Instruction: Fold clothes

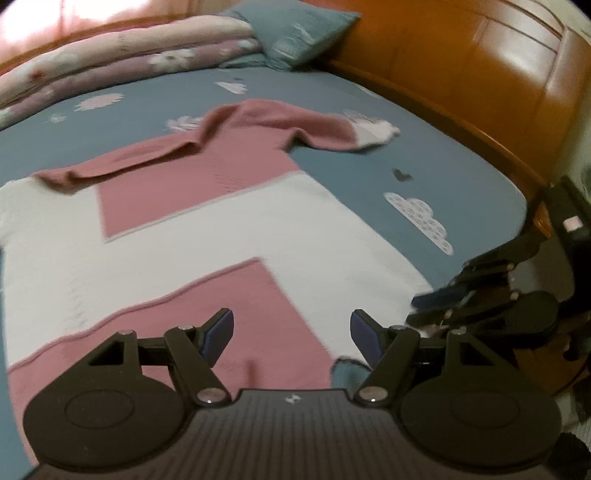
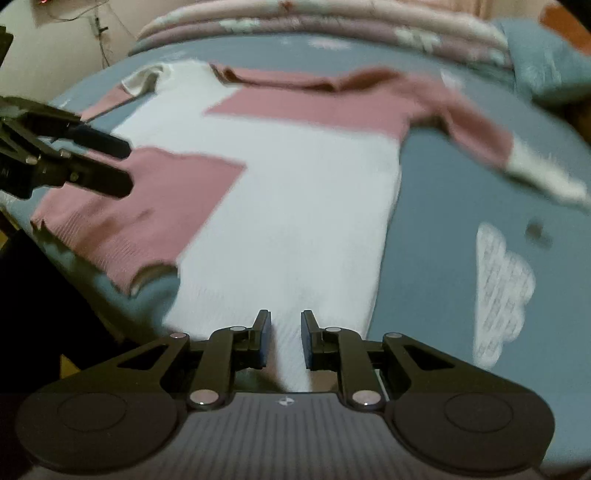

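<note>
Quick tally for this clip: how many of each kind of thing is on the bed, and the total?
Sweater, pink and white: 1
Folded quilt stack: 1
Blue pillow: 1
Hand-held grippers over the bed: 2, left hand-held gripper and right hand-held gripper
Total: 5

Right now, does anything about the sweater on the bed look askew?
Yes. The sweater lies mostly flat, but one sleeve sprawls out sideways over the blue sheet, and the hem corner nearest the bed edge is curled up.

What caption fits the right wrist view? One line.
Pink-and-white sweater spread flat on the blue bedsheet, right tool at its hem.
</note>
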Demonstrator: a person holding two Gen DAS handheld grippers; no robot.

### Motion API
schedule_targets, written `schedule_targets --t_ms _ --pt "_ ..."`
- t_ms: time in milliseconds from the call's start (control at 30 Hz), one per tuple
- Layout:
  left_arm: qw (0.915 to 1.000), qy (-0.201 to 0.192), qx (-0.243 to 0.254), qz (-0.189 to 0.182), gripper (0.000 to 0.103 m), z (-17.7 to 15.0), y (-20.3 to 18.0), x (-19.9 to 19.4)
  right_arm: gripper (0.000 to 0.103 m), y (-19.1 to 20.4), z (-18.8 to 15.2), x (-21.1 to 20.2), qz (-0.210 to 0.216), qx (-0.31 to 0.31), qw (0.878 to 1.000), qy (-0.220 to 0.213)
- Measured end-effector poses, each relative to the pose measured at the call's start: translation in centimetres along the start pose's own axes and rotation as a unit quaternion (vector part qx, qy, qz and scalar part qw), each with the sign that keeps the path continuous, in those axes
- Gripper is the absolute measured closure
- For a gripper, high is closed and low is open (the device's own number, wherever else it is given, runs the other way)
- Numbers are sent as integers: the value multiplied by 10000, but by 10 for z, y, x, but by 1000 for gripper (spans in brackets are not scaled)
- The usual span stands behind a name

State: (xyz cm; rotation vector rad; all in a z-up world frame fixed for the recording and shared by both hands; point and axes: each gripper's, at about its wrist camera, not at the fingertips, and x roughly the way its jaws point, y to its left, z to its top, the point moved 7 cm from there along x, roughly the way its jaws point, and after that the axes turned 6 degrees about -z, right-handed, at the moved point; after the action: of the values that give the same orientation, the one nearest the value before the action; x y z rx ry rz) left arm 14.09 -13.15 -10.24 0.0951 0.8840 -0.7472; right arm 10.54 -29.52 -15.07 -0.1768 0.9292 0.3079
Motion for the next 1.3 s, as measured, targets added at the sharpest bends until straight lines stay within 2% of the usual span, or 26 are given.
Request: schedule_targets --t_ms 67,200,267,333,467,533,567,633,767,867,967,1000,1133,1200,1300 --pt "9998 81 133 -129 33 3 -11 11 78 -2 -9 -3 80 216 9997 -20" --pt "9983 184 300 -462 33 8 -31 31 77 -11 -25 -15 180 695 9974 -74" --pt "9967 277 422 -643 33 9 -42 43 73 -14 -31 -21 163 799 9966 -72" --pt "9947 380 557 -780 33 7 -51 55 61 -20 -32 -29 105 961 9952 -116" --pt "9901 732 640 -1009 33 -8 -62 77 60 -42 -24 -34 -136 1410 9892 -379" --pt "9869 1012 450 -1170 31 -22 -63 85 60 -55 -16 -33 -126 1711 9838 -523" --pt "9876 921 469 -1185 26 -26 -65 83 61 -59 -11 -31 -85 1802 9819 -577" --pt "9856 935 626 -1258 22 -35 -71 78 61 -64 4 -26 10 1939 9781 -755" --pt "9854 945 602 -1279 22 -38 -71 72 62 -57 40 -12 547 2025 9721 -1051" --pt "9860 942 499 -1286 22 -38 -70 69 62 -56 53 14 685 2238 9679 -913" --pt "9861 957 543 -1244 22 -39 -71 68 63 -60 44 32 607 2507 9640 -645" --pt "9859 971 546 -1247 22 -39 -70 66 68 -61 37 33 634 2578 9618 -668" --pt "9865 913 557 -1240 22 -34 -65 52 69 -66 25 24 786 2780 9545 -745" --pt "9884 744 580 -1191 22 -26 -60 42 69 -69 35 16 774 2621 9579 -879" --pt "9920 473 460 -1078 22 -13 -49 30 69 -81 72 18 760 2374 9632 -1006"
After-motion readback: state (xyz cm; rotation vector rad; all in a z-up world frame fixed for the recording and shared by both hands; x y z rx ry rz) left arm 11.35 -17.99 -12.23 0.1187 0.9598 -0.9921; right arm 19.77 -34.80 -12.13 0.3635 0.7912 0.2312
